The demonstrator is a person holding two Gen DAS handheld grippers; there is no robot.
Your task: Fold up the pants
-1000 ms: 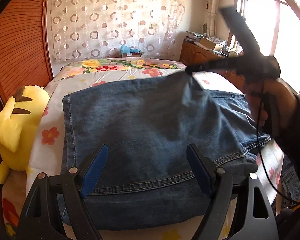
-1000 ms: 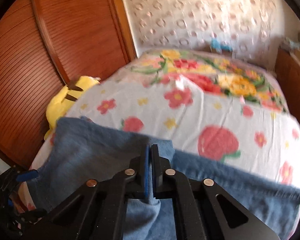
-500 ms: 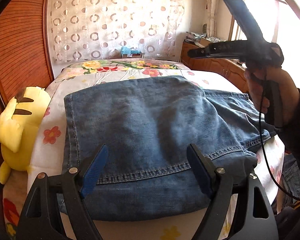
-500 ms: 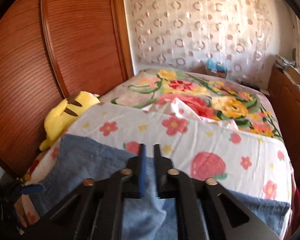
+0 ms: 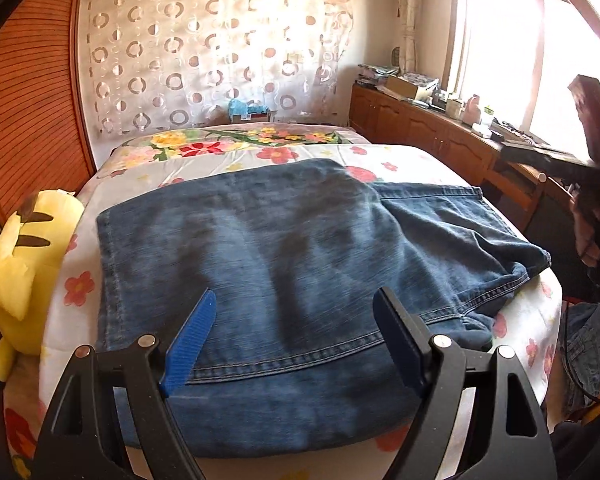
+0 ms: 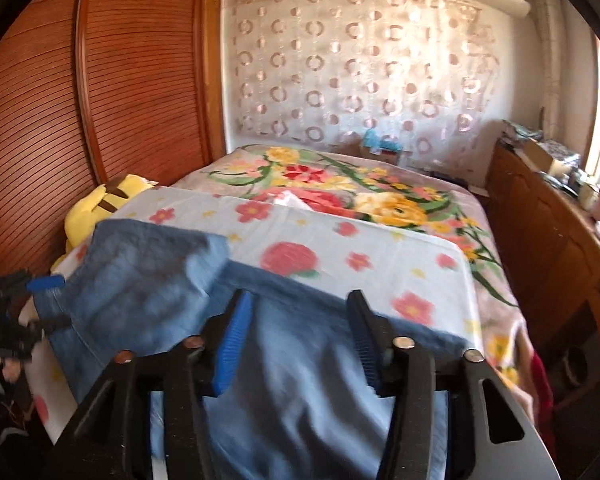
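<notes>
Bedding with a floral print (image 5: 284, 156) covered the bed and carried every other item. A wooden slatted wardrobe (image 6: 100, 92) stood along one side of the bed, a circle-patterned curtain (image 5: 204, 60) hung at its far end, and a wooden cabinet (image 6: 548, 240) ran along the other side under the window.

The pants (image 5: 284, 264), blue denim, lay folded on the near part of the bedding as a broad rectangular pad. One layer was laid over another, and a stitched hem ran across the near edge. A narrower section of the pants extended toward the cabinet side and ended close to the edge of the mattress.

A yellow plush toy (image 5: 20, 264) rested at the wardrobe side, just beside the pants but apart from them.

The left gripper (image 5: 296, 340) hung above the near hem of the pants. Its jaws stood wide apart with nothing between the blue pads; the denim lay below and beyond the fingertips, and contact could not be confirmed.

The right gripper (image 6: 296, 340) was positioned over the narrower section of the pants, with its jaws spread and no fabric pinched. In the left wrist view the right gripper (image 5: 556, 160) appeared clear of the mattress, out over the cabinet side, well apart from the denim. In the right wrist view the left gripper (image 6: 32, 300) showed at the far corner of the pants, blurred.
</notes>
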